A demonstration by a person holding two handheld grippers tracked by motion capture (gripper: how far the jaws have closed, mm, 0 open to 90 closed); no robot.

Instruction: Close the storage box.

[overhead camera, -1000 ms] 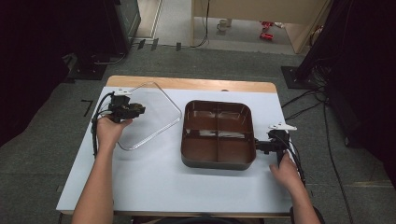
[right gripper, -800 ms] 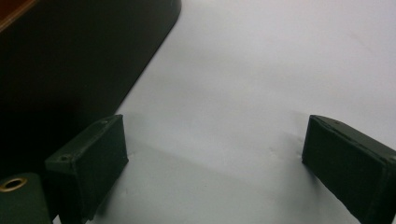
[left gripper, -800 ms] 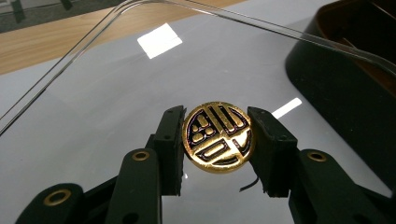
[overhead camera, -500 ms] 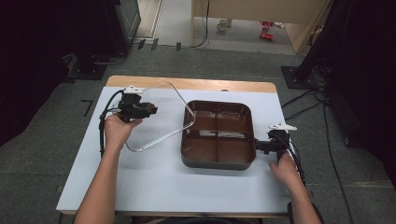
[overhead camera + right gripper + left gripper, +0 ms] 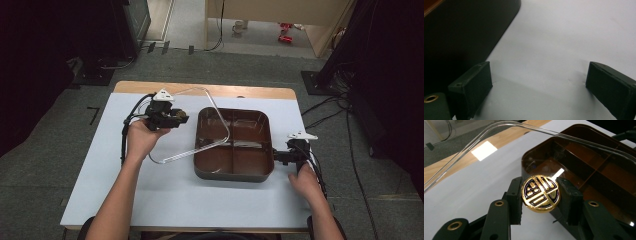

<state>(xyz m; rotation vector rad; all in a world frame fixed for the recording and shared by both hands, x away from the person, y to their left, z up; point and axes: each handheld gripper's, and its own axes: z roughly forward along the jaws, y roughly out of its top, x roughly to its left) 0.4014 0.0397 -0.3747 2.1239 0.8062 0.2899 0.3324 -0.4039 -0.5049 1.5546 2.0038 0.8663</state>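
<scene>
Clear lid (image 5: 192, 125) with gold-and-black patterned knob (image 5: 540, 193) (shiny), dark brown tray (image 5: 235, 172), white table (image 5: 175, 195)

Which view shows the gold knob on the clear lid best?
The left gripper view: the gold knob sits large and sharp between the left gripper fingers, which press on it. The high view shows it as a small gold speck beside that gripper. The right gripper view looks at the white table.
</scene>
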